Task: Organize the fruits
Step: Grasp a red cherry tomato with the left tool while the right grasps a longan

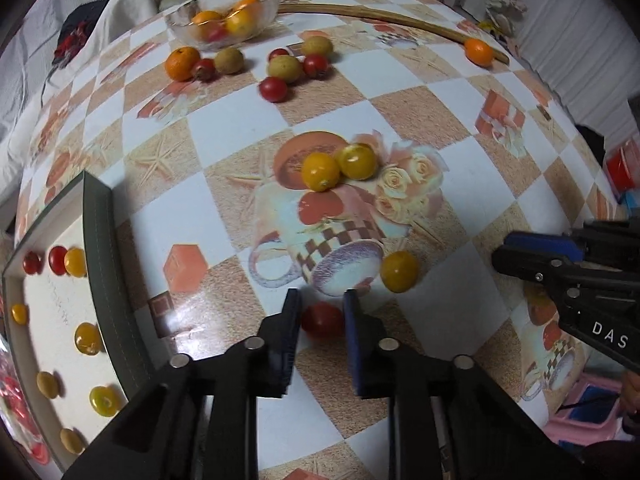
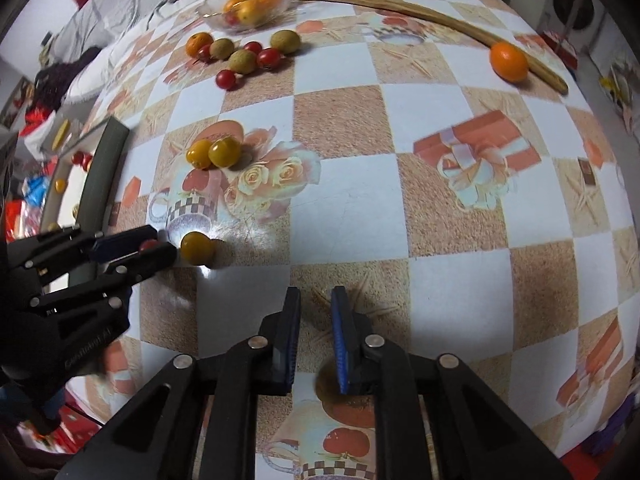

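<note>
My left gripper [image 1: 320,320] has a red cherry tomato [image 1: 322,320] between its pads, low over the table; it also shows in the right wrist view [image 2: 154,246] with the red tomato [image 2: 149,245] in its tips. A yellow tomato [image 1: 399,271] lies just right of it. Two yellow tomatoes [image 1: 338,164] sit mid-table. My right gripper [image 2: 316,312] is narrowly open and empty above the tablecloth. A framed tray [image 1: 98,240] at left holds red and yellow tomatoes.
A glass bowl [image 1: 224,12] with oranges stands at the far edge. Oranges, red tomatoes and brownish-green fruits [image 1: 284,68] lie in front of it. A lone orange [image 1: 479,52] rests against a curved wooden stick [image 1: 380,14] at far right.
</note>
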`<state>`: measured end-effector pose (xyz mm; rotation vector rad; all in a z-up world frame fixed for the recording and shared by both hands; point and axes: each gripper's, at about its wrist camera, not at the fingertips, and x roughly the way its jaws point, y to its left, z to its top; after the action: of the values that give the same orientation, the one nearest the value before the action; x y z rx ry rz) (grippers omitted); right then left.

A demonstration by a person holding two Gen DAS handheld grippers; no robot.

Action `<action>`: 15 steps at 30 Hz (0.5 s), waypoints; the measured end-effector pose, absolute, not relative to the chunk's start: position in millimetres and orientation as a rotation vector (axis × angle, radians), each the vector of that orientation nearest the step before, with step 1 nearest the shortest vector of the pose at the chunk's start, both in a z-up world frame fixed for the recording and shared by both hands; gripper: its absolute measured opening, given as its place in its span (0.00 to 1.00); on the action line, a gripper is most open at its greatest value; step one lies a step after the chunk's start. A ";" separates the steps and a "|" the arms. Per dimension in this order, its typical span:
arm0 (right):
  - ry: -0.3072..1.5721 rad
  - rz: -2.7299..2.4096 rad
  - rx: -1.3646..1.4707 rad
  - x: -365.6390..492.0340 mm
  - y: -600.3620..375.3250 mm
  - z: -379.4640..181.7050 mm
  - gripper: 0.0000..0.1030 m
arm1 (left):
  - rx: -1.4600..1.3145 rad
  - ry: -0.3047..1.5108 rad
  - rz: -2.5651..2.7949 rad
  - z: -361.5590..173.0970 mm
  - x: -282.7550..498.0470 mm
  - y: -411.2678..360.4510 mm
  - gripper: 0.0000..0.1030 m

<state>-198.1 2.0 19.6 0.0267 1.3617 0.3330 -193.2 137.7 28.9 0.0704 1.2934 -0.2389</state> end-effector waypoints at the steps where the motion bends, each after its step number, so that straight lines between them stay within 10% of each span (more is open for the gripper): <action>1: 1.365 0.331 0.040 -197.9 -0.3 20.0 0.16 | 0.047 1.296 -0.236 29.1 -192.9 140.5 0.21; 15: 1.362 0.311 0.091 -200.3 -10.8 20.5 0.18 | -0.026 1.294 -0.223 27.8 -193.5 145.4 0.22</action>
<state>-200.3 -10.8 20.5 0.0914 1.3618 0.3114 -193.5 145.4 27.8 -0.0256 1.2940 -0.2229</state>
